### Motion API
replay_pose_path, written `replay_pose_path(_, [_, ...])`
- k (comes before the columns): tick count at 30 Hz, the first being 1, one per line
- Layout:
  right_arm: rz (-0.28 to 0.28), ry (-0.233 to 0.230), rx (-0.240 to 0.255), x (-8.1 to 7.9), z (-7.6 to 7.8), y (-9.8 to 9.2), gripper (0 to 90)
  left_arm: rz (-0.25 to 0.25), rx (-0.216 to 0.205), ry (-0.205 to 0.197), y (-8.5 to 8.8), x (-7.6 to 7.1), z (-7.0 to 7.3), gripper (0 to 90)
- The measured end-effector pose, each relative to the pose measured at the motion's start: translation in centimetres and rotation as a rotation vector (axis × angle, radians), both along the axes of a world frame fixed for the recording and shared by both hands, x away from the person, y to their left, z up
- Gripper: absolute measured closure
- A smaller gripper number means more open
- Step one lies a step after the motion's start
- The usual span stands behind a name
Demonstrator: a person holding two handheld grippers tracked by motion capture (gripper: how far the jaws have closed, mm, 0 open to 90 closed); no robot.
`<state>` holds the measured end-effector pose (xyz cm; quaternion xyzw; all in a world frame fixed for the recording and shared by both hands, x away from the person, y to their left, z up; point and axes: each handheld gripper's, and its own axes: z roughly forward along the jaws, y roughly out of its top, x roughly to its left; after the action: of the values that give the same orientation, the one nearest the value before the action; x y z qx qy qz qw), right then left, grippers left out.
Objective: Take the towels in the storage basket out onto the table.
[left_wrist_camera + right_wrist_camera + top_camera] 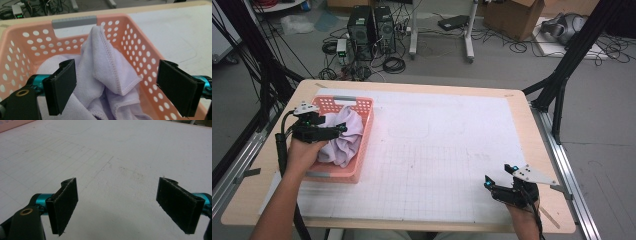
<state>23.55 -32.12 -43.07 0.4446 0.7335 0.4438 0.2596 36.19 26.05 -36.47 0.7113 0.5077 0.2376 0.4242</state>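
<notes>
A pink perforated basket (362,142) with a grey handle (74,21) stands at the table's left. A crumpled lilac towel (343,135) lies inside it, one hemmed fold (110,67) leaning against the far wall. My left gripper (343,129) hovers over the basket, open, its jaws wide on either side of the towel (100,82) without touching it. My right gripper (499,176) rests low near the front right corner of the white mat, open, nothing between its pads (65,202).
A white gridded mat (437,150) covers most of the wooden table (532,115). Faint outlines are drawn on the mat (120,165) ahead of the right gripper. Beyond the table are computer towers (372,30), cables and a cardboard box (514,15) on the floor.
</notes>
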Motion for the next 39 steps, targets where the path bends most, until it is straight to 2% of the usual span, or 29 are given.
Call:
replay_pose_path(1, [0.000, 0.000, 0.000, 0.0, 0.0, 0.0, 16.3, 0.018, 0.020, 0.032, 0.0, 0.5, -0.5, 17.1])
replay_pose_path(2, [0.000, 0.000, -0.001, 0.0, 0.0, 0.0, 16.3, 0.018, 0.020, 0.032, 0.0, 0.5, -0.5, 17.3])
replay_pose_path(3, [0.000, 0.000, -0.001, 0.0, 0.0, 0.0, 16.3, 0.041, 0.034, 0.079, 0.3, 1.0, -1.0, 17.2])
replay_pose_path(4, [-0.001, 0.001, 0.000, 0.0, 0.0, 0.1, 16.3, 0.041, 0.034, 0.079, 0.3, 1.0, -1.0, 17.2])
replay_pose_path(5, [0.001, 0.000, -0.003, 0.0, 0.0, 0.1, 16.3, 0.072, 0.037, 0.115, 0.5, 1.4, -1.5, 17.2])
replay_pose_path(6, [0.002, 0.001, -0.005, 0.0, 0.0, 0.1, 16.3, 0.077, 0.042, 0.131, 0.6, 1.6, -1.6, 17.2])
replay_pose_path(8, [0.004, 0.005, -0.004, 0.0, -0.1, 0.1, 16.3, 0.084, 0.055, 0.155, 0.5, 1.8, -2.0, 17.1])
replay_pose_path(10, [0.005, 0.005, -0.005, 0.0, -0.1, 0.1, 16.3, 0.086, 0.066, 0.162, 0.4, 1.9, -2.1, 16.9])
replay_pose_path(11, [0.006, 0.004, -0.007, 0.0, -0.1, 0.1, 16.3, 0.096, 0.102, 0.196, 0.3, 2.2, -2.6, 16.5])
replay_pose_path(12, [0.008, 0.002, -0.009, 0.0, -0.1, 0.1, 16.3, 0.096, 0.102, 0.196, 0.3, 2.2, -2.6, 16.2])
replay_pose_path(13, [0.006, 0.006, -0.007, 0.0, -0.1, 0.1, 16.3, 0.108, 0.132, 0.225, 0.2, 2.5, -3.1, 16.1])
replay_pose_path(16, [0.005, 0.009, -0.006, -0.1, -0.1, 0.2, 16.3, 0.122, 0.149, 0.248, 0.1, 2.7, -3.6, 12.5])
replay_pose_path(17, [0.006, 0.007, -0.007, -0.1, -0.1, 0.1, 16.3, 0.132, 0.178, 0.257, 0.0, 2.8, -4.0, 11.5])
replay_pose_path(21, [0.006, 0.006, -0.009, -0.2, -0.1, 0.0, 16.3, 0.120, 0.206, 0.284, -0.5, 3.0, -4.5, 3.8])
replay_pose_path(22, [0.004, 0.008, -0.005, -0.2, -0.1, 0.0, 16.4, 0.090, 0.235, 0.306, -0.9, 3.0, -4.7, 1.8])
replay_pose_path(27, [0.003, 0.004, -0.012, -0.3, -0.1, -0.2, 16.5, 0.075, 0.258, 0.322, -0.9, 2.9, -4.8, 1.7])
replay_pose_path(29, [0.000, 0.000, -0.008, -0.4, 0.0, -0.2, 16.6, 0.076, 0.310, 0.324, -1.0, 3.0, -4.9, 2.0])
replay_pose_path(31, [-0.003, 0.004, -0.012, -0.5, 0.0, -0.3, 16.6, 0.104, 0.333, 0.314, -0.9, 3.1, -4.8, 5.7])
replay_pose_path(36, [-0.014, 0.002, -0.011, -0.7, 0.0, -0.7, 16.7, 0.111, 0.309, 0.330, -1.1, 3.2, -5.0, 5.3])
replay_pose_path(38, [-0.015, 0.000, -0.005, -0.8, 0.0, -0.8, 16.7, 0.112, 0.297, 0.334, -1.1, 3.1, -5.0, 10.8])
replay_pose_path(39, [-0.015, 0.000, -0.005, -0.8, 0.0, -0.8, 16.7, 0.108, 0.295, 0.332, -1.1, 3.1, -4.9, 10.8])
